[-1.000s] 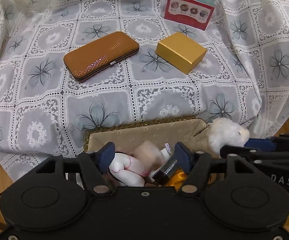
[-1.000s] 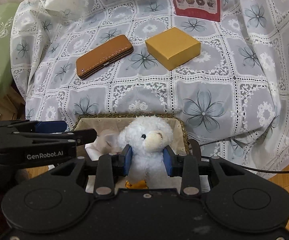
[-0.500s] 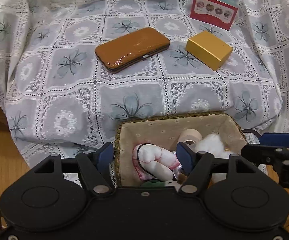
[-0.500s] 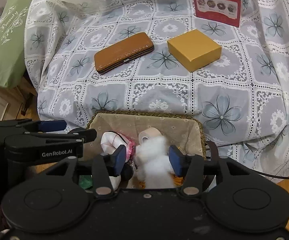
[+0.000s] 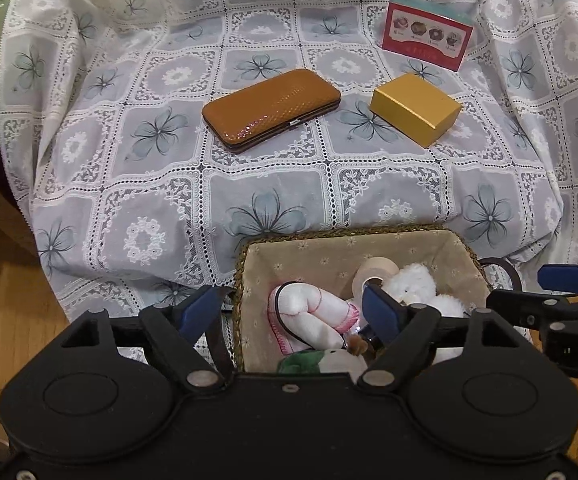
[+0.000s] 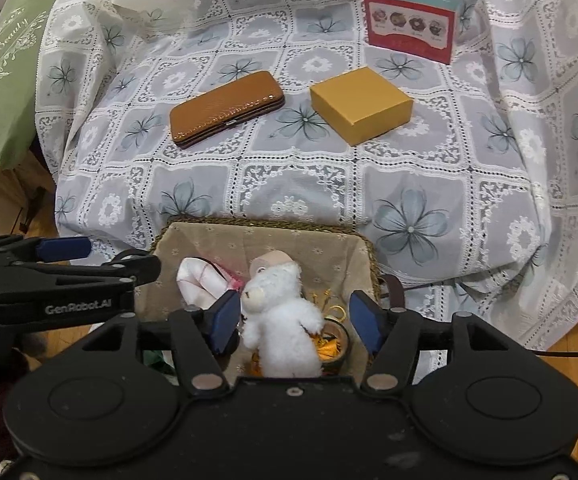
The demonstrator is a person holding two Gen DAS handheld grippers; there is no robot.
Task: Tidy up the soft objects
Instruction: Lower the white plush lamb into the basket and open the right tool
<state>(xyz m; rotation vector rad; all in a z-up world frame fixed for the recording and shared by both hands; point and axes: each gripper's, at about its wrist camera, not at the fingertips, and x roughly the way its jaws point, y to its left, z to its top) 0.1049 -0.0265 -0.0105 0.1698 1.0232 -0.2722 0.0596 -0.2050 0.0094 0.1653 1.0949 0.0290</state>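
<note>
Jaws spread wide on left gripper (image 5: pixel 291 311) and right gripper (image 6: pixel 295 319), gripping nothing. White teddy bear (image 6: pixel 281 320) lying in lined basket (image 6: pixel 265 240) beside pink-and-white plush (image 5: pixel 309 314).

"GenRobot.AI" on left hand-held gripper (image 6: pixel 65 250)

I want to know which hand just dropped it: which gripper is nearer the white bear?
Right. The right gripper is open with the white bear lying between its fingers in the basket. The left gripper, also open, sits left of the bear.
</note>
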